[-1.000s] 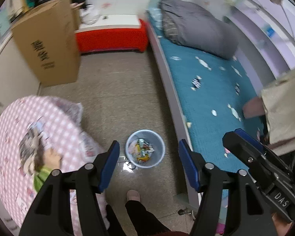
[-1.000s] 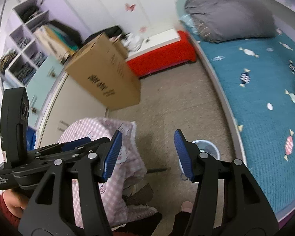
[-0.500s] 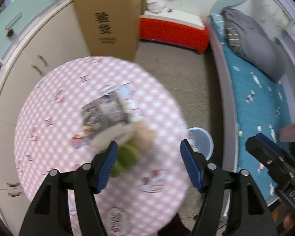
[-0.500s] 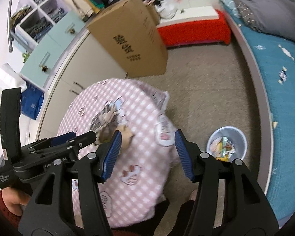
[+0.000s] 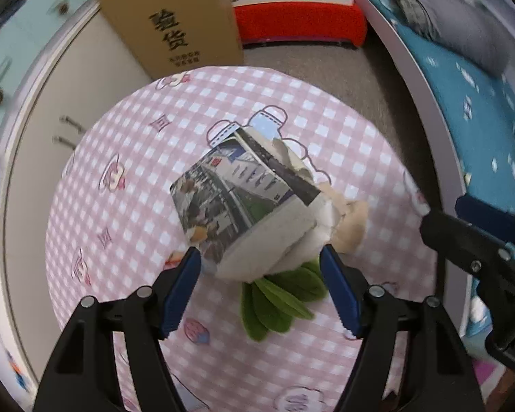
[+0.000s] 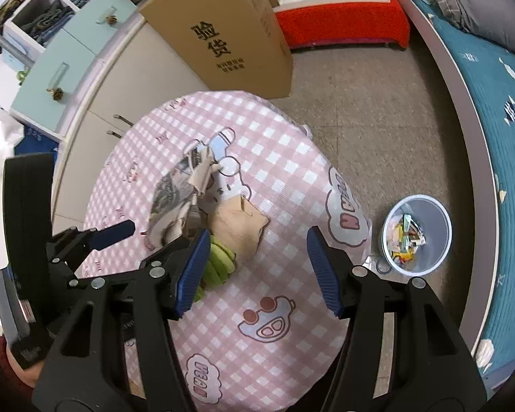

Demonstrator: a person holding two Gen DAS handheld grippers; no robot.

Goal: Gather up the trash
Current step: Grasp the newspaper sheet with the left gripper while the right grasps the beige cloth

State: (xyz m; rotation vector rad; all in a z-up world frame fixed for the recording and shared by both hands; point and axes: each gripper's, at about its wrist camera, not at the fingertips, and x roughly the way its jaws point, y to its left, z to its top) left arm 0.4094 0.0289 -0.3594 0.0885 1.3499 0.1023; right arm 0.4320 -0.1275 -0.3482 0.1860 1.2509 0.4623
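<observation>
Left gripper (image 5: 260, 286) jaws spread, just been opening, poised over crumpled printed paper wrapper (image 5: 238, 202) and green leaves (image 5: 278, 295) on pink checked round table (image 5: 127, 158); no contact seen. Right gripper (image 6: 254, 269) spread, empty. Beyond: pale blue plastic bin (image 6: 416, 237) on floor.

From my left claw, the crumpled newspaper (image 5: 243, 202) covers the tops of the green leaves (image 5: 278, 295), and the cabinet (image 5: 41, 110) smears into blur. From my right, my blue finger (image 6: 192, 267) hides part of them; the bin's (image 6: 416, 233) wrappers are too small to identify.
</observation>
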